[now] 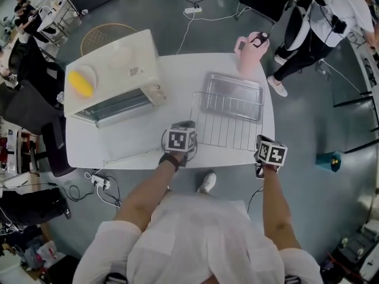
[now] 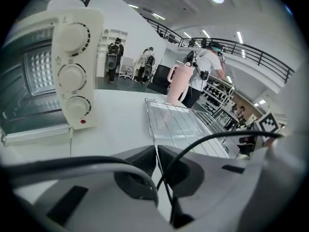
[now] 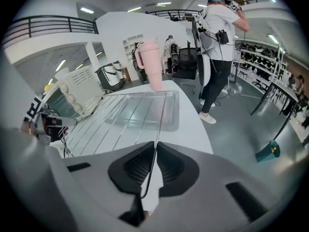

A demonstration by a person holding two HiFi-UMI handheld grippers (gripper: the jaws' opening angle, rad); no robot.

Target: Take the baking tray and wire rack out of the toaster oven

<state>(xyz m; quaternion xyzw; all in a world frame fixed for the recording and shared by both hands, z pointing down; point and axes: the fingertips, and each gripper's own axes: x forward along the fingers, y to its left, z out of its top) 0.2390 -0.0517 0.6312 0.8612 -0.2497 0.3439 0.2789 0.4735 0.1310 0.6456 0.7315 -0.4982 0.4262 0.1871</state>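
The counter [image 1: 177, 76] is white, and its left end is partly covered by the oven [image 1: 112, 70]. The oven sits there with its front turned toward the near-left. From the head view its inside cannot be seen. In the left gripper view only the three knobs and a strip of the glass front show, and the rest is cut off by the frame edge. Whether the door is open is hard to tell.

The rack [image 1: 228, 129] is out of the oven, over the near right part of the counter. It lies about level. Its long axis runs left to right along the counter's near edge, and its thin wires point away from the person. Its far edge overlaps the near rim of the tray [image 1: 232, 93]. No view shows whether the two touch there.

The tray lies flat on the counter just beyond the rack, open side up, with its long axis parallel to the rack's. Its near rim is seen only through the wires.

The left hand-held gripper [image 2: 157, 158] is clamped narrow on the rack's left side wire near the near corner. The right hand-held gripper [image 3: 155, 156] pinches the right side wire the same way. The gripper bodies hide the rack's near corners in the head view.

A pink cup [image 1: 251, 52] stands at the counter's far edge beyond the tray.
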